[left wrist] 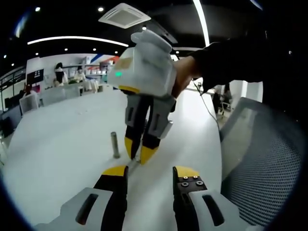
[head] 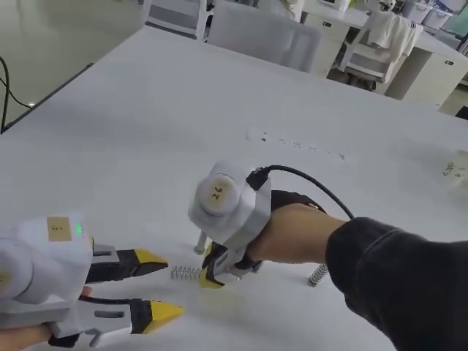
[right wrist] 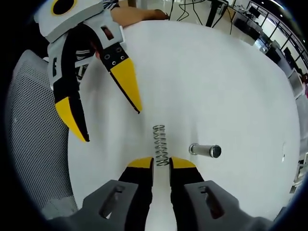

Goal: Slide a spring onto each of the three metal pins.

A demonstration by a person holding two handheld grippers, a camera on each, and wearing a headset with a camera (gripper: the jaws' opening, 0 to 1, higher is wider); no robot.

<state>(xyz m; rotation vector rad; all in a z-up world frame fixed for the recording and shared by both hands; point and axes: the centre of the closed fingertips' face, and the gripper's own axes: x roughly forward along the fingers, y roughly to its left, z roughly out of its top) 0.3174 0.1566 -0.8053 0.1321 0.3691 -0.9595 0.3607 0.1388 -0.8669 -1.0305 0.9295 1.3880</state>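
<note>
1. The right gripper (right wrist: 161, 164) points down at the table (head: 219, 110). Its jaws are narrowed around the near end of a spring (right wrist: 160, 139) and appear to pinch it lightly. The rest of the coil lies flat on the table ahead of the tips.
2. The spring is thin, open-wound wire, so it is probably very light and soft along its length. It would likely buckle or flick away if squeezed hard. A gentle hold across the coils near one end, as here, leaves the far end free to meet a pin.
3. Just beside the spring stands a pin (right wrist: 204, 150), an upright, bare, short post of smooth metal. It looks stiff, but it may tip if knocked.
4. The left gripper (head: 164, 285) hovers near with its jaws spread and empty, tips aimed towards the spring.
5. A second spring (head: 317, 275) lies on the table on the other side of the right gripper, well apart from the pin.
</note>
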